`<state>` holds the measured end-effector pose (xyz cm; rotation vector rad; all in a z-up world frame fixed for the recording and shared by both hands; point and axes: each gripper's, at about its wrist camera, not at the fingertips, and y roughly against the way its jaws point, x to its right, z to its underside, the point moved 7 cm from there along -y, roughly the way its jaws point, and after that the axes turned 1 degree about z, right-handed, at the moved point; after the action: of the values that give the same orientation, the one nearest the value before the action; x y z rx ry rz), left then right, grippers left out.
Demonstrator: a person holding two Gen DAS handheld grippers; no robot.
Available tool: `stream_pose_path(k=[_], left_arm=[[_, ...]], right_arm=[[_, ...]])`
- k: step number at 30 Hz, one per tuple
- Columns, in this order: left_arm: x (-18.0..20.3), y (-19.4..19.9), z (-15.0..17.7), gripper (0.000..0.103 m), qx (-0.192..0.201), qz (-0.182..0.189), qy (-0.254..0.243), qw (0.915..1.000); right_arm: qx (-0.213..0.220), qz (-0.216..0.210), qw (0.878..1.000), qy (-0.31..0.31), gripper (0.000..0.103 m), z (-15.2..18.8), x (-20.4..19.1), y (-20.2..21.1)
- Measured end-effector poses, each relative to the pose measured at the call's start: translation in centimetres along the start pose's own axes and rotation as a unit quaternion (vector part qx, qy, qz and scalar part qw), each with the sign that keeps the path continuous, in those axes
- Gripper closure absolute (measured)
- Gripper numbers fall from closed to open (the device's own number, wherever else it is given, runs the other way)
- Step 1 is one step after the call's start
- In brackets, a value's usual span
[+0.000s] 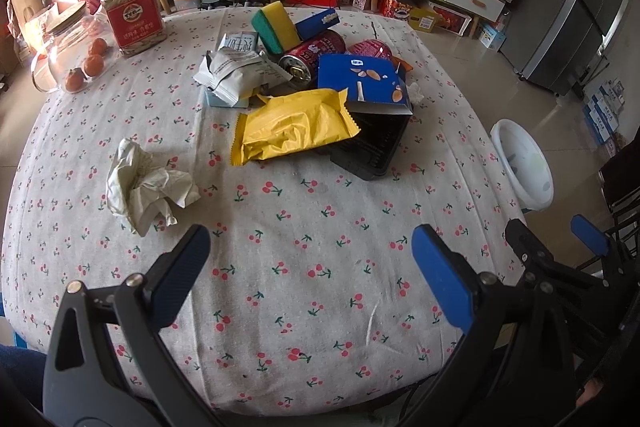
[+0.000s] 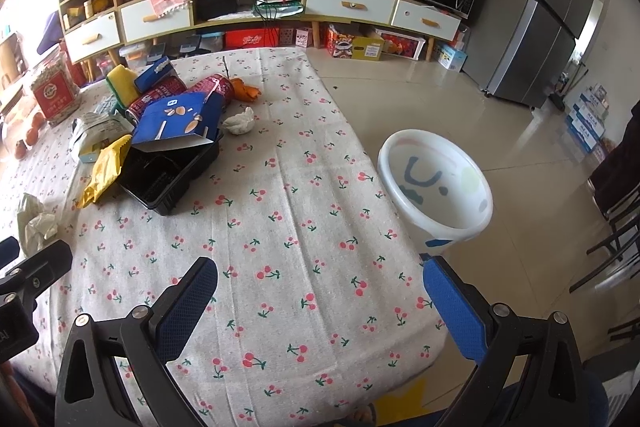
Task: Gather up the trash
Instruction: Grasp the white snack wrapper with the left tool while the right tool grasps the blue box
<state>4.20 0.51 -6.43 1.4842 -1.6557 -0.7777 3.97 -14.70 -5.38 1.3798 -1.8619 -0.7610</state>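
- Left gripper (image 1: 310, 279): jaws spread wide, nothing between them, held over the near part of the cherry-print tablecloth (image 1: 304, 311).
- Right gripper (image 2: 320, 301): also spread wide and empty, over the near right corner of the table; its fingers also show at the right edge of the left wrist view.
- Trash sits in a loose heap toward the far side of the table: yellow wrapper (image 1: 292, 127) in front, overlapping a black plastic tray (image 1: 370, 147); a blue box (image 1: 362, 83) leans on the tray's far edge.
- Behind the box: two red cans (image 1: 316, 53) lying on their sides, a yellow-green sponge (image 1: 276, 27), and a smaller blue packet (image 1: 318, 23).
- Grey-white foil pouch (image 1: 236, 71) lies left of the cans, touching the heap.
- Crumpled paper (image 1: 148, 183) lies apart from the heap, to the near left, closest to the left gripper.
- Small white tissue wad (image 2: 240, 123) and an orange scrap (image 2: 248, 91) lie to the right of the heap (right wrist view).
- White bin (image 2: 436, 187) stands on the floor just beside the table's right edge; nothing clearly visible inside.
- Far left: seed jar with red label (image 1: 132, 7) and a glass jar (image 1: 76, 55) holding small orange fruit.
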Motion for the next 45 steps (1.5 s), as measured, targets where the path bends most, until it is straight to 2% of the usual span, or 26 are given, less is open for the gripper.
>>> stream_pose_path(k=[3,5,7,9,11,15,18,20,22,24,26,28,30,35,38,39,41,43,45], left_arm=[[-1.8,0.5,-1.2,0.002,0.006,-0.011,0.008,0.9999],[-3.7,1.1,-2.4,0.002,0.013,-0.027,0.017,0.9994],[-5.6,1.5,-3.7,0.002,0.019,-0.034,0.030,0.9988],[-7.1,1.6,-5.1,0.002,0.018,-0.031,0.045,0.9983],[-8.0,1.2,-6.3,0.002,0.012,-0.029,0.048,0.9984],[-9.2,-0.3,-8.3,0.003,-0.002,-0.025,0.057,0.9981],[-9.2,-2.0,-9.3,0.008,-0.023,0.004,0.071,0.9972],[-9.0,-3.2,-9.9,0.012,-0.037,0.008,0.074,0.9966],[-8.7,-4.5,-10.4,0.013,-0.047,0.008,0.068,0.9965],[-8.6,-5.9,-10.8,0.013,-0.060,0.004,0.067,0.9959],[-8.7,-7.4,-11.0,0.020,-0.073,0.005,0.074,0.9945],[-8.9,-8.7,-11.0,0.026,-0.084,-0.002,0.084,0.9929],[-8.8,-9.5,-10.9,0.027,-0.086,-0.013,0.085,0.9926],[-7.7,-10.5,-10.8,0.029,-0.087,-0.004,0.078,0.9931],[-8.2,-10.9,-11.0,0.042,-0.087,0.000,0.087,0.9924],[-8.4,-11.0,-10.9,0.049,-0.088,0.004,0.093,0.9918],[-8.5,-10.9,-10.9,0.055,-0.089,0.013,0.100,0.9909],[-8.4,-10.5,-10.9,0.065,-0.084,0.015,0.098,0.9915],[-8.4,-10.0,-11.0,0.073,-0.075,0.021,0.099,0.9920]], right_arm=[[-0.018,-0.029,0.999,0.012,0.000,-0.5,-0.3,-0.7],[-0.028,-0.097,0.995,0.003,0.000,-1.2,-0.6,-1.2],[-0.044,-0.177,0.983,-0.027,0.000,-2.3,-0.6,-1.5],[-0.050,-0.183,0.981,-0.045,0.000,-3.7,-0.3,-1.6],[-0.052,-0.186,0.981,-0.031,0.000,-5.4,-0.8,-1.6],[-0.077,-0.226,0.971,-0.013,0.000,-8.9,-2.5,-2.3],[-0.101,-0.236,0.966,0.018,0.000,-11.3,-4.4,-3.8],[-0.117,-0.246,0.962,0.021,0.002,-12.5,-5.4,-5.5],[-0.133,-0.257,0.957,0.008,0.012,-13.1,-6.1,-7.3],[-0.151,-0.267,0.952,-0.002,0.015,-12.9,-6.7,-8.8],[-0.162,-0.271,0.949,-0.001,0.019,-12.7,-7.3,-10.0],[-0.159,-0.273,0.949,0.002,0.020,-12.9,-7.8,-10.8],[-0.157,-0.278,0.948,-0.005,0.020,-13.4,-8.0,-11.5],[-0.168,-0.301,0.939,-0.028,0.020,-14.2,-8.8,-13.9],[-0.171,-0.313,0.933,-0.036,0.020,-14.5,-9.5,-15.1],[-0.170,-0.315,0.933,-0.033,0.020,-14.6,-9.8,-15.4],[-0.164,-0.313,0.935,-0.028,0.020,-14.8,-10.3,-15.8],[-0.164,-0.321,0.932,-0.026,0.027,-14.9,-10.8,-16.0],[-0.167,-0.332,0.928,-0.023,0.040,-14.9,-11.4,-15.9]])
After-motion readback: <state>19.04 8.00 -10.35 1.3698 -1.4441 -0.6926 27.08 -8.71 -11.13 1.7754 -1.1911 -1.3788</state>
